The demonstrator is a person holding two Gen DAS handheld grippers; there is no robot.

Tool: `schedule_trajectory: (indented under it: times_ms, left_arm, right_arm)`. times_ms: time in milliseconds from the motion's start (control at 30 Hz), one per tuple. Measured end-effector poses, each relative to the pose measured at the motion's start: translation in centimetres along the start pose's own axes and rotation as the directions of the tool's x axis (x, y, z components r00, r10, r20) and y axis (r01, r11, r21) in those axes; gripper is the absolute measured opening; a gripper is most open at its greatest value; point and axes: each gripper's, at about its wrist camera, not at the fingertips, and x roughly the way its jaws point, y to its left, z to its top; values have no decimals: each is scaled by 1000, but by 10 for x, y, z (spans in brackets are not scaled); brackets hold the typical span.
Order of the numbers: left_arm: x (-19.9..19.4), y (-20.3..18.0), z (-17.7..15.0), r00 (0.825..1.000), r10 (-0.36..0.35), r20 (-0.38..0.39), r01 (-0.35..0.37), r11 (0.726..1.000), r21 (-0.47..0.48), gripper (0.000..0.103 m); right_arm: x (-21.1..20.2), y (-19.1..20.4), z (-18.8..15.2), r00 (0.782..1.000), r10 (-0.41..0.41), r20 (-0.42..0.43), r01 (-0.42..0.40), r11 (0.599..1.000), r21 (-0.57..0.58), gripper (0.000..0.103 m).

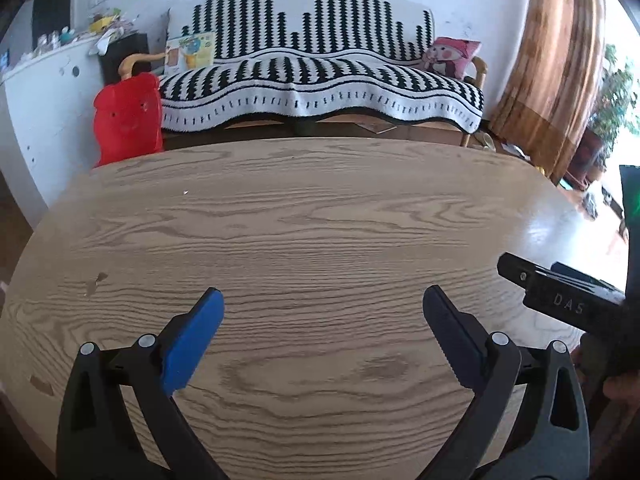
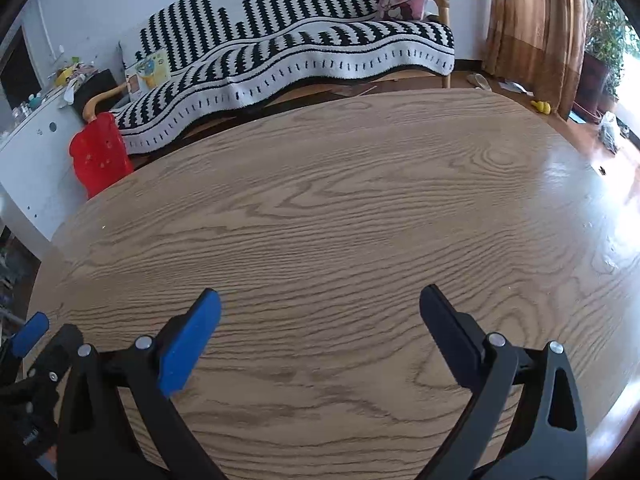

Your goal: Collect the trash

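My left gripper (image 1: 322, 300) is open and empty over a wooden table (image 1: 320, 220). My right gripper (image 2: 320, 298) is open and empty over the same table (image 2: 340, 208). The body of the right gripper shows at the right edge of the left wrist view (image 1: 568, 300). A blue fingertip of the left gripper shows at the left edge of the right wrist view (image 2: 30, 332). No piece of trash shows on the table in either view, only a tiny white speck (image 1: 185, 191) near its far left edge.
A sofa under a black-and-white blanket (image 1: 320, 80) stands beyond the table. A red plastic chair (image 1: 128, 120) stands at its far left corner, by a white cabinet (image 1: 40, 112). Brown curtains (image 1: 560, 60) and potted plants (image 2: 604, 40) are at the right.
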Motion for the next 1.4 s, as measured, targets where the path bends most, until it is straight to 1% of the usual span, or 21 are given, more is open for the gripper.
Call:
schedule_trajectory:
  times_ms: [133,233,400,567,667,833,1200,1333,1400]
  left_arm:
    - [4,-7,-1,1000,0,-13,0,1000,10,97]
    - [6,-9,-2,1000,-11,-18,11,1000,-9,97]
    - [10,-13,-2,999,10,-33,-10,1000,-7,97]
    - [8,-17,-3,999,32,-12,-32,999,1,97]
    - [5,-22,-7,999,47,6,-47,999,14,97]
    - [8,-28,-8,999,44,-8,-44,998,49,97]
    - [11,-19,-9,998,52,-44,-52,999,2,97]
    - [11,-21,-9,996,79,-37,-78,997,23,97]
    - [10,-22,-9,996,78,-35,-77,997,28,97]
  right_arm:
    - [1,-6,0,1000,1,-7,-1,1000,13,96]
    - [-2,-12,0,999,-39,16,39,999,5,96]
    - [-4,-19,1,999,-50,22,49,999,5,96]
    - [-4,-26,0,998,-65,21,64,998,19,96]
    - [-3,-25,-1,998,-65,10,64,998,19,96]
    - [-4,-20,-2,998,-64,14,64,998,-9,96]
    - [-4,-18,-3,998,-65,12,65,998,-10,96]
    - [-3,-17,-2,998,-60,8,60,998,-15,96]
    - [-3,-18,-2,998,-59,9,59,998,-18,96]
